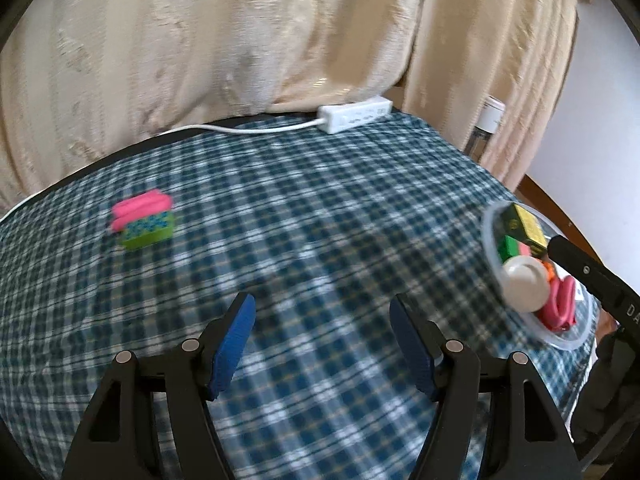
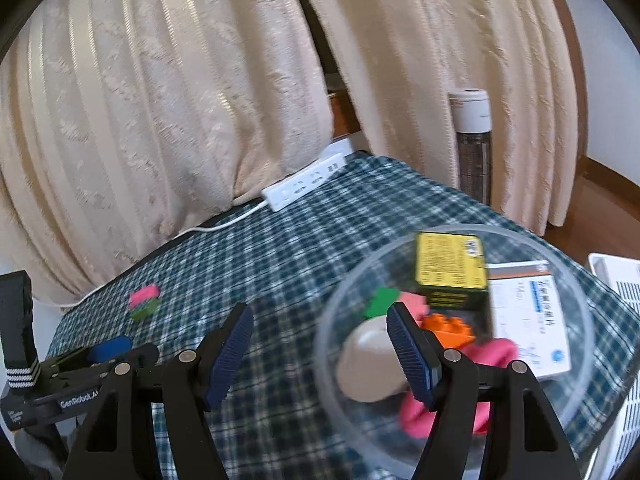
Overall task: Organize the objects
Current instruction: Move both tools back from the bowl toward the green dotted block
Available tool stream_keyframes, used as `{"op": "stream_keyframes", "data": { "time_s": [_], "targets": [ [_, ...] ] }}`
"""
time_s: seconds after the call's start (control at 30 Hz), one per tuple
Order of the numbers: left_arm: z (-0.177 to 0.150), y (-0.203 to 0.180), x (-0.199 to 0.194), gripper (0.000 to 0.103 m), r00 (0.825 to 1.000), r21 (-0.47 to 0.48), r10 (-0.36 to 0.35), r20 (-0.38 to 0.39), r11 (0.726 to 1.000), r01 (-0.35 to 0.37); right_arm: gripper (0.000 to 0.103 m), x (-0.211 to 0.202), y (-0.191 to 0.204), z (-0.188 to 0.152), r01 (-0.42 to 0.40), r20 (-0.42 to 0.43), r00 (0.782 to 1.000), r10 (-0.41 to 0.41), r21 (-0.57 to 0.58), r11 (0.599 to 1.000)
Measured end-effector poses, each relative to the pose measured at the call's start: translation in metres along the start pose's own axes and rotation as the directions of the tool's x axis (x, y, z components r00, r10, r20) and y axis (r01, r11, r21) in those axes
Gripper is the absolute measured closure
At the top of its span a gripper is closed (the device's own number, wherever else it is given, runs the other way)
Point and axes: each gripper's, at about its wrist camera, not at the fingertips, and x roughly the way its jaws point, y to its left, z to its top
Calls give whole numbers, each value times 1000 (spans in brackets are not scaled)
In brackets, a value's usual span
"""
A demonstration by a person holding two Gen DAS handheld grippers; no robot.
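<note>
One loose item is left on the checked tablecloth (image 1: 312,208): a small stack of blocks (image 1: 143,220), a pink piece on top of a green one. The other items are already gathered in the clear bowl (image 2: 568,292): a yellow box (image 2: 450,264), a white packet (image 2: 528,320), an orange brick (image 2: 448,330), a pale round lid (image 2: 370,360) and pink pieces.

The left gripper (image 1: 322,340) is held wide open above the cloth, with nothing between its blue pads (image 1: 234,344). The right gripper (image 2: 320,350) is likewise spread wide and empty, one finger over the bowl and the other over bare cloth.

The coming move is judged to turn on one relation. From the left gripper the blocks lie at about ten o'clock, well apart, with no obstacle between. From the right gripper they lie further off, also at about ten o'clock, past the left gripper, which is seen low at eight o'clock. The left hand is therefore taken to be the nearer.

The long axis of the stack runs roughly from nine to three o'clock, slightly tilted; motion blur prevents a finer reading. A grasp across the short sides would probably suit.

A white power strip (image 1: 354,114) lies at the far edge, at twelve o'clock, against the curtain (image 1: 200,40).
</note>
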Motion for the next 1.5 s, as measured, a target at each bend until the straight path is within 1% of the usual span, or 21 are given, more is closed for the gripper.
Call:
{"op": "stream_keyframes", "data": {
  "time_s": [0.13,0.37,0.7,0.87,0.97,1.03,1.1,1.23,1.4,1.5],
  "targets": [
    [-1,27,-3,32,999,-38,33,2,999,-33,25,12,22,-3,-23,-29,999,22,-39,999],
    [-7,74,-12,32,996,-96,93,9,991,-92,24,33,58,-9,-69,-94,994,61,-85,994],
    [-17,124,-19,31,989,-159,150,3,976,-147,24,68,118,-17,-128,-178,979,97,-177,976],
    [-22,148,-21,31,982,-204,189,-7,961,-186,23,90,147,-22,-152,-214,971,102,-231,961],
    [-25,163,-19,31,973,-244,227,-32,943,-228,20,105,162,-24,-170,-242,964,110,-246,954],
    [-27,172,-16,31,968,-265,246,-57,931,-252,20,116,174,-26,-187,-260,958,119,-256,948],
    [-29,178,-15,31,966,-283,248,-69,924,-257,19,126,183,-27,-196,-270,955,122,-264,944],
    [-31,187,-18,31,965,-313,254,-69,913,-262,19,148,203,-29,-214,-299,946,125,-287,934],
    [-33,194,-19,31,963,-330,257,-77,905,-268,19,171,223,-31,-240,-327,936,132,-317,917],
    [-33,197,-18,31,963,-338,258,-83,901,-271,19,183,231,-31,-254,-343,929,139,-315,914]
  ]
}}
